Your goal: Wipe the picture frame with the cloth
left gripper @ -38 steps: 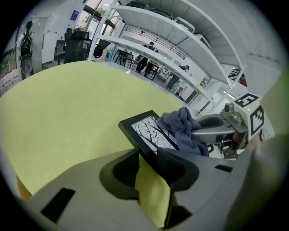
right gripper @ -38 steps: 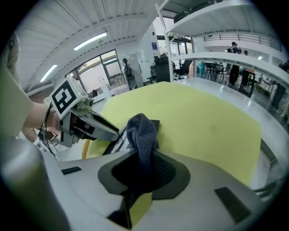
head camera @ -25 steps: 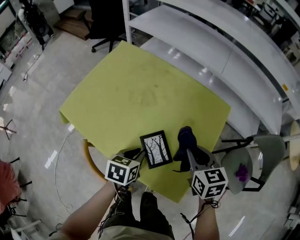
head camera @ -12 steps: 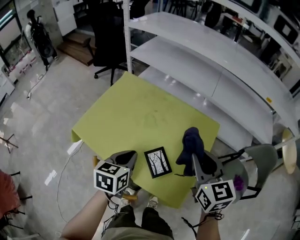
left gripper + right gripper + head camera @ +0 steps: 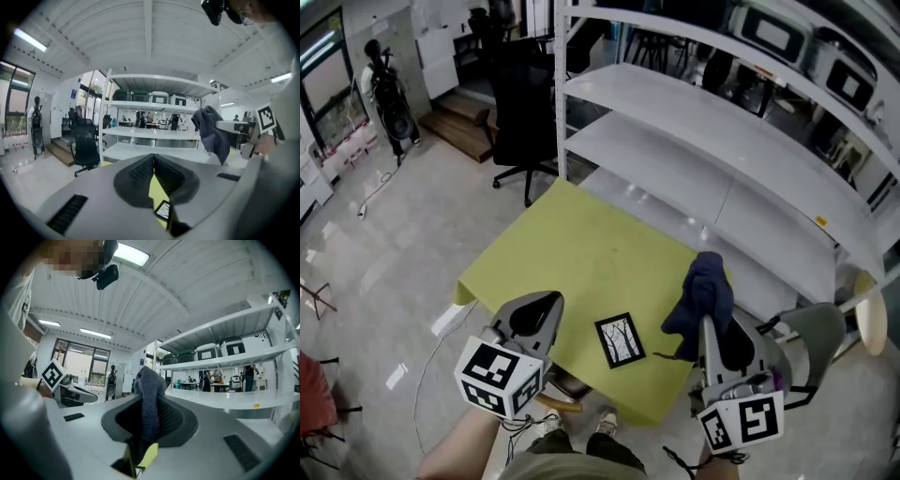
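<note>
I'm counting one picture frame [image 5: 620, 340], lying on the yellow bench [image 5: 572, 253] near its front edge, and one cloth [image 5: 701, 298], hanging clamped in my right tool [image 5: 709, 323]. My left tool [image 5: 546, 300] has just been closing and is sitting pressed together on nothing. White shelving [image 5: 694, 122] is standing behind the bench.

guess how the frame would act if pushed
The frame lies flat on the table, so it would probably slide, not tip. It looks thin and small, so likely light and stiff. It sits near the table's front edge, so a push that way might drop it.
</note>
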Motion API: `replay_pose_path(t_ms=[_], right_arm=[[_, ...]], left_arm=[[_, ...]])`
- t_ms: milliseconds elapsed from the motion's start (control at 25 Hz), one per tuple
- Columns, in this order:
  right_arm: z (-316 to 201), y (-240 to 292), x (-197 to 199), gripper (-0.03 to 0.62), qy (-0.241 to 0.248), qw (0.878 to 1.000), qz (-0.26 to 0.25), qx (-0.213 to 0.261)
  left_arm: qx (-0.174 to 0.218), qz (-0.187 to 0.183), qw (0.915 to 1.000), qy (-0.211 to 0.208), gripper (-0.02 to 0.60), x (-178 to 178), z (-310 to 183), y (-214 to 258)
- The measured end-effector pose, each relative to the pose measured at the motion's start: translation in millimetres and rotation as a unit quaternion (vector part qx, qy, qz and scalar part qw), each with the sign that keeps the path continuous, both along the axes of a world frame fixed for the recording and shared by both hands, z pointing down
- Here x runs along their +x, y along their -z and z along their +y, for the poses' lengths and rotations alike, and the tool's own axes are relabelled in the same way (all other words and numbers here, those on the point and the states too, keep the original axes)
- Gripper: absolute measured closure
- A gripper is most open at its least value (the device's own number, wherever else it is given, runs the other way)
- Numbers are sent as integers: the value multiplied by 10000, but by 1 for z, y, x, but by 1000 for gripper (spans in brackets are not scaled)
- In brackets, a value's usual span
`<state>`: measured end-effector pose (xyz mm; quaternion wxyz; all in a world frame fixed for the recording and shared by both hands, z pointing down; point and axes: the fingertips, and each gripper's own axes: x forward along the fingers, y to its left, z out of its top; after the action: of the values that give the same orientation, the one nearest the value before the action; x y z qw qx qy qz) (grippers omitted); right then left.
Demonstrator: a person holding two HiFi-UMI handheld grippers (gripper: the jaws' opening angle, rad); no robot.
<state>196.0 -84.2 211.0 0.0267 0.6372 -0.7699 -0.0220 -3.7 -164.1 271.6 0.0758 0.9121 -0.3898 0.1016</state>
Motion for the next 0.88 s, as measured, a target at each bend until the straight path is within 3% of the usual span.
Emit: replay_pose_path(t_ms=[160, 400, 640, 880], right_arm=[[18, 22, -16, 516, -38, 9996, -16, 281], [40, 31, -39, 516, -43, 9989, -37, 455], [50, 16, -45, 516, -77, 9994, -140, 318], [54, -3, -58, 516, -110, 9989, 424, 150]], left_arm=[[676, -91, 9977, 62, 575, -14, 14, 42], [1095, -74, 9938, 150, 575, -32, 31, 67], [1087, -152, 9937, 223, 575, -43, 37, 51], [956, -229, 9950, 180, 575, -50, 39, 21]])
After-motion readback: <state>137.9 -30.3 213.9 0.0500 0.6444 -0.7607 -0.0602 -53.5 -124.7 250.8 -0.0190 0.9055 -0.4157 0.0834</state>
